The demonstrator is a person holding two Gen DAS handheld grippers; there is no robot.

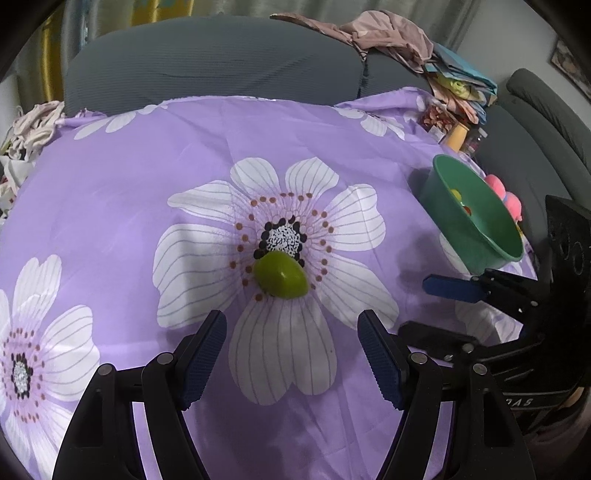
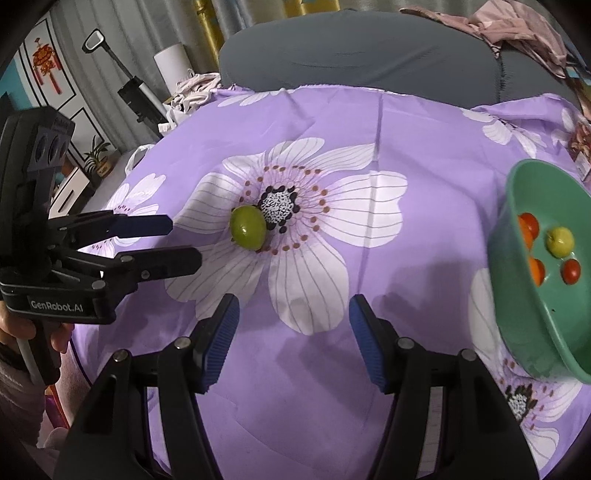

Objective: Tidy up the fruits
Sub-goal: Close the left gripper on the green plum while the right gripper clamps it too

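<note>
Left wrist view looks down over a purple cloth printed with large white flowers [image 1: 122, 206] that covers the table. A single glossy green oval fruit [image 1: 280, 275] lies on the cloth at the dark speckled centre of the biggest flower, ahead of the left gripper [image 1: 291, 354] and apart from it. That gripper's blue-padded black fingers [image 1: 207, 354] stand wide apart with only cloth between them. To the right, a green plastic bowl [image 1: 491, 254] sits near the cloth's edge, tilted in this view, with small coloured fruits inside that are hard to make out here. Between the bowl and the left gripper, the right gripper [image 1: 436, 306] reaches in from the right side, seen side-on.

From the right wrist view, the same green fruit [image 2: 248, 228] rests just beside the flower's centre, well ahead of the right gripper [image 2: 293, 339], whose blue pads [image 2: 221, 343] are spread with nothing in the gap. The green bowl [image 2: 517, 332] stands to the right, well apart from the loose fruit, and holds a small yellow-green fruit [image 2: 560, 241], a red one [image 2: 570, 271] and orange ones [image 2: 535, 271]. At the left edge, the left gripper [image 2: 177, 240] points toward the green fruit with its jaws apart, not touching it; a hand [image 2: 55, 336] grasps its handle. Behind the table is a grey sofa [image 2: 369, 55] with crumpled pinkish cloth [image 2: 517, 22] on its back.
</note>
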